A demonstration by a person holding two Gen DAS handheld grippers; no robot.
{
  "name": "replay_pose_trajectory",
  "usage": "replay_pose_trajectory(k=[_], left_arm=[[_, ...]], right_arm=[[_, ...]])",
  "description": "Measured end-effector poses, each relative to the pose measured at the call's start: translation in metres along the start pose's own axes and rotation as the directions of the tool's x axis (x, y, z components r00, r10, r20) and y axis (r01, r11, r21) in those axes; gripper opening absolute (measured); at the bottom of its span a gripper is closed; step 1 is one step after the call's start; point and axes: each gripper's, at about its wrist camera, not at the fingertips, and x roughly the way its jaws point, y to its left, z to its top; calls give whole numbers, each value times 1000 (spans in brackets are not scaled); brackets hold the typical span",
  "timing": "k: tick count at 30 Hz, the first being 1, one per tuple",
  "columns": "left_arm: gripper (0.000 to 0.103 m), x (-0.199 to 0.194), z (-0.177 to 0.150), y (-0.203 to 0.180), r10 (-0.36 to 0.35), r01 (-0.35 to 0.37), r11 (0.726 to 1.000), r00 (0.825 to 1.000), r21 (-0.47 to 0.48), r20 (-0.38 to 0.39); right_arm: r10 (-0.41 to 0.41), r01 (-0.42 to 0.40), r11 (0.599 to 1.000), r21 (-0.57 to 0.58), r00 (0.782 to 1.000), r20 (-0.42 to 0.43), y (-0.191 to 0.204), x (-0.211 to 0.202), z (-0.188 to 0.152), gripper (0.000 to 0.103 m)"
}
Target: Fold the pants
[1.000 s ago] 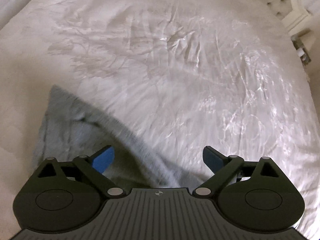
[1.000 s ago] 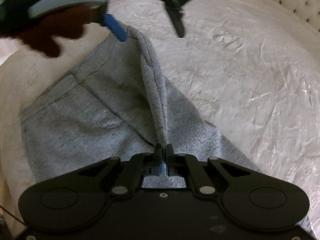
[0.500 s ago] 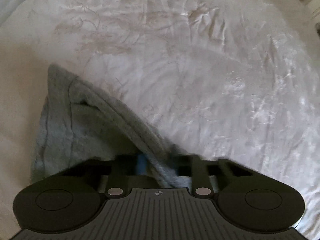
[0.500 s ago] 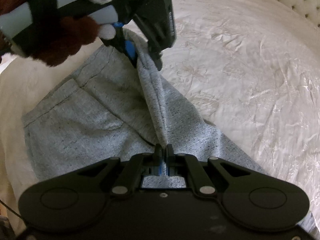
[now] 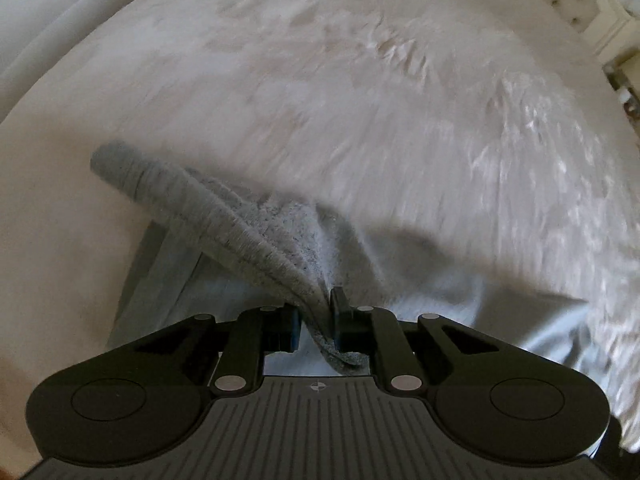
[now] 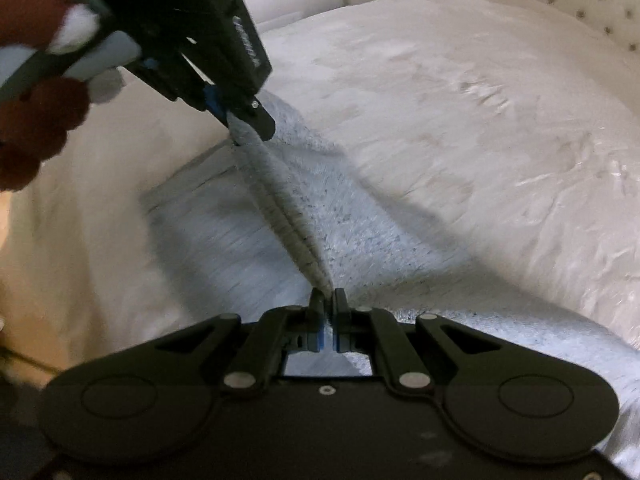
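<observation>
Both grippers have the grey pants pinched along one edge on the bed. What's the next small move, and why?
Probably carry that edge across together, keeping it taut, then lay it over the flat half. The left gripper and right gripper are each shut on the pants; the pinched edge is raised in a straight ridge between them, while the rest lies on the bedspread.

bedspread (image 5: pixel 360 80) motion-blurred, pants (image 6: pixel 248 248) blurred

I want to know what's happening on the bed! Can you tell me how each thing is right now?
left gripper: shut on the pants' edge.
right gripper: shut on the same edge.
pants: grey, edge lifted taut between both grippers, the rest on the bed.
bed cover: white, wrinkled.
</observation>
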Motion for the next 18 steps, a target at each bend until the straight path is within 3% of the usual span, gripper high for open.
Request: replay_pose_trajectory(k=[4, 8, 11, 14, 18], left_arm=[[15, 13, -48, 22, 34, -42, 996, 995, -75, -93], [15, 51, -68, 37, 62, -81, 988, 988, -133, -141], [16, 75, -68, 37, 83, -104, 984, 986, -144, -146], [16, 84, -62, 28, 110, -126, 984, 986, -125, -128], [16, 88, -53, 18, 126, -138, 983, 986, -121, -109]], right_arm=[[45, -50, 996, -68, 996, -71, 30, 3, -30, 5], [26, -36, 996, -80, 991, -128, 43, 26, -53, 8], [20, -23, 999, -26, 991, -134, 35, 31, -58, 14], [15, -10, 998, 69, 997, -79, 17, 5, -54, 18], [-107, 111, 963, 244, 994, -28, -26, -38, -70, 25]])
